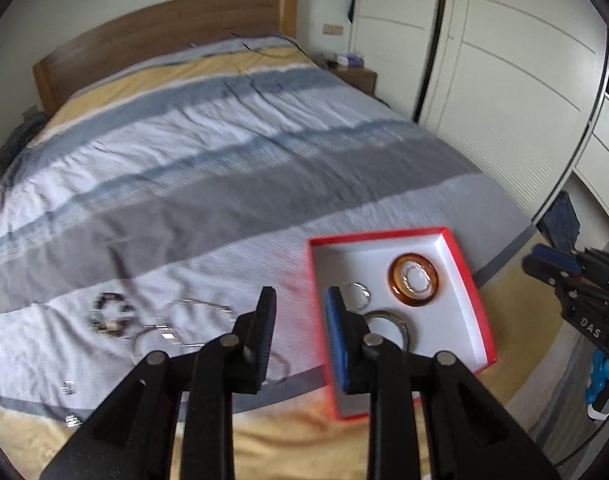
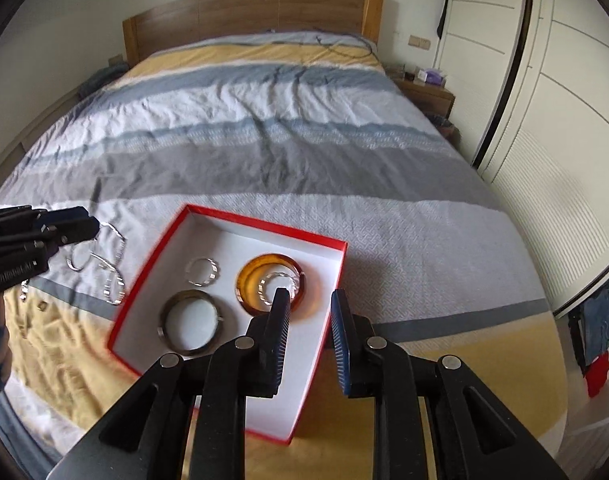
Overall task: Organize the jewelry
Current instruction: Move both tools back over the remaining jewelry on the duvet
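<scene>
Far left of the left wrist view, low on the striped bed (image 1: 208,168), a dark beaded bracelet (image 1: 111,314) lies on the cover, and just right of it a loose cluster of thin silver bangles (image 1: 176,326), blurred. Bottom centre, the left hand-held gripper (image 1: 300,336) hangs above the cover with its jaws parted and nothing between them. Right of centre sits the red box (image 1: 470,276), white inside, holding an amber bangle (image 1: 414,284) with a thin silver ring (image 1: 415,276) lying in its hole, a small silver bangle (image 1: 360,294) and a dark metal bangle (image 1: 388,326).

Over to the right wrist view: the left gripper's tip pokes in at mid-left, right by the silver bangles on the cover. The red box fills the lower centre. The right hand-held gripper (image 2: 312,324) hovers at bottom centre over the box's right rim, jaws apart, empty; one finger overlaps the amber bangle in the picture, contact unclear.
</scene>
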